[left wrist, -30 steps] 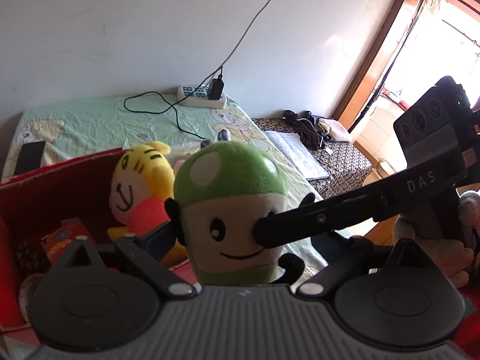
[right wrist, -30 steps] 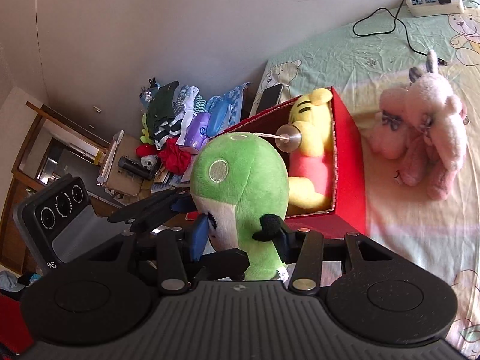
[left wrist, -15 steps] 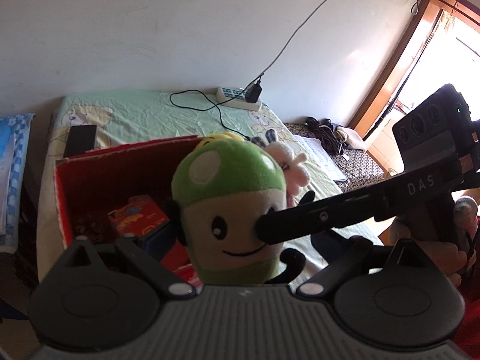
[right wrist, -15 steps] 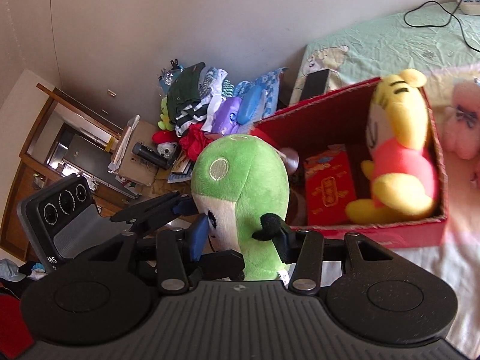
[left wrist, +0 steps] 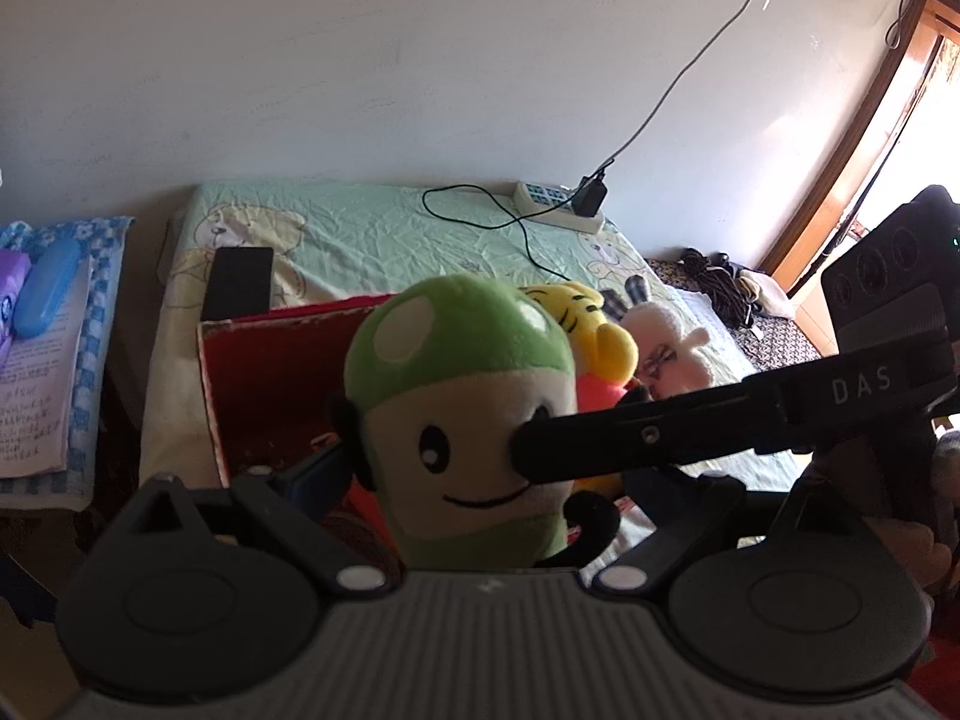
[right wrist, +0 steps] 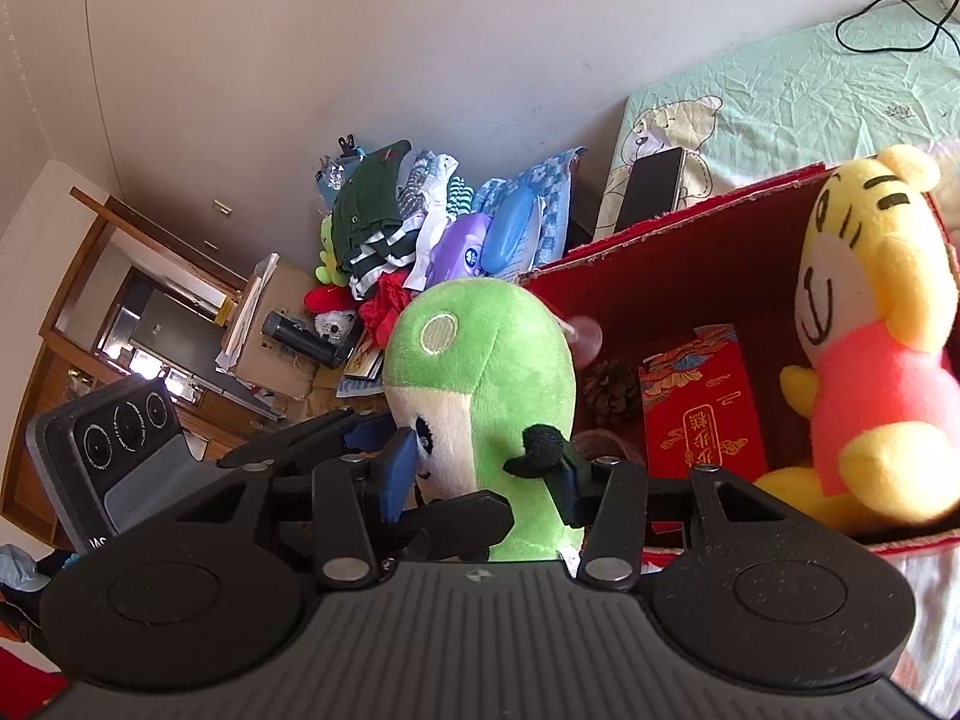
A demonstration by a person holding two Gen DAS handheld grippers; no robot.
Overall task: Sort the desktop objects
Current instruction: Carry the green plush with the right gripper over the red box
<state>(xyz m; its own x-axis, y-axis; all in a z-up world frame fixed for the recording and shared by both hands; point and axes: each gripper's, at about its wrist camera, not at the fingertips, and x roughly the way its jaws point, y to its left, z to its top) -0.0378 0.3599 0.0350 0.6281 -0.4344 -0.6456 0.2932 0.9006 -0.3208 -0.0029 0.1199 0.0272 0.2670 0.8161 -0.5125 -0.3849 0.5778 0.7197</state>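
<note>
Green plush (left wrist: pixel 462 420), held in the air in front of the red box (right wrist: pixel 690 276), which rests on the bed (left wrist: pixel 372 234). Both grippers pinch it: the left gripper (left wrist: pixel 462 480) has its jaws pressed into the plush's flanks below the cap, and the right gripper (right wrist: pixel 480 468) has its jaws closed on the lower body from the side, its long finger crossing the face in the left view.

Handling: the plush appears light, soft and compressible; its pile dents under the pads, so slip is unlikely and breakage no concern. A mid-body hold, below the bulging cap, looks the surest, since the cap would act as a stop. One gripper would probably suffice.

Materials and shapes: short fleece, rounded mushroom form, green cap with pale spots, cream face with stitched smile, small black felt arms. The box is rigid card with a red flocked lining and frayed rim; inside sit a yellow tiger plush (right wrist: pixel 870 360), a glossy red packet (right wrist: pixel 702 408) and a pine cone (right wrist: pixel 612 390). A white plush (left wrist: pixel 666 342) lies on the crumpled sheet beyond.
</note>
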